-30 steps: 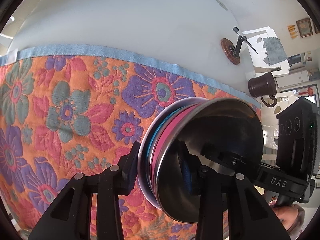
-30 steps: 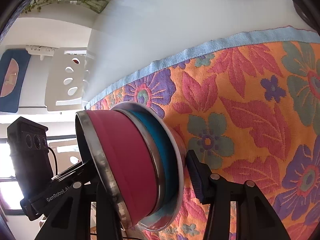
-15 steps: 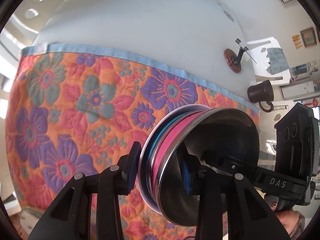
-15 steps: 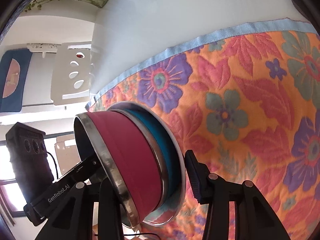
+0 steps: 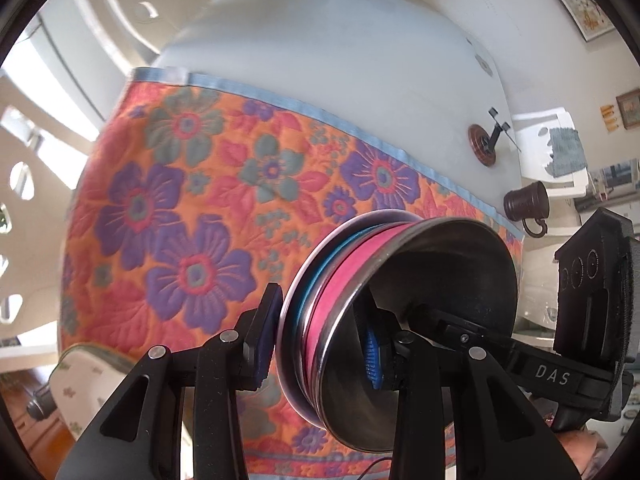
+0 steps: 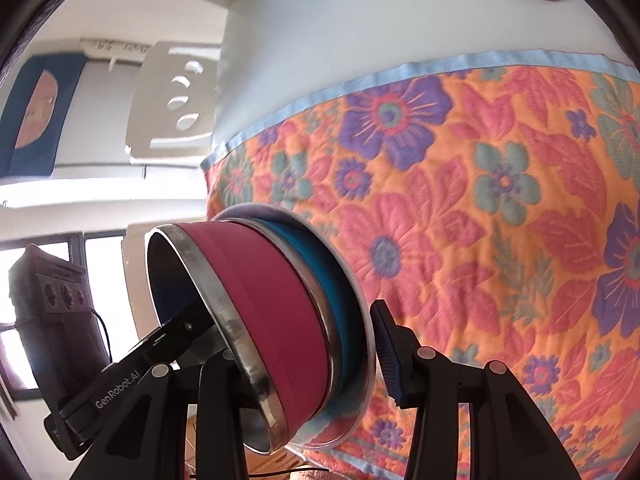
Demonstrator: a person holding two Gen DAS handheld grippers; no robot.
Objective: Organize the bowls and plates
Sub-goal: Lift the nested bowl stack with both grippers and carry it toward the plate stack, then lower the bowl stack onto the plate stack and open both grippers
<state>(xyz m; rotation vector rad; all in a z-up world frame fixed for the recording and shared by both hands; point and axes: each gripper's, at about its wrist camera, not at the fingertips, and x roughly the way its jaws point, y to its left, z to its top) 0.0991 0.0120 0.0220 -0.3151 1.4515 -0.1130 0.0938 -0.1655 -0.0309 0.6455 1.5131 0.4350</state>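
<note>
Two black handheld grippers, left gripper [image 5: 320,338] and right gripper [image 6: 298,350], each clamp opposite rims of a tipped nested stack of pink and blue steel-rimmed bowls on a plate [image 6: 280,320] above the floral orange tablecloth [image 5: 200,200]; uneven squeeze could let the stack slide apart.

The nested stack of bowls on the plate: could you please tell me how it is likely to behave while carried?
The nested stack is probably rigid, given its steel rims. Polished metal may be slippery against the fingers, so the pink bowl and blue bowl could shift on the plate. Three pieces together are likely fairly heavy.
</note>
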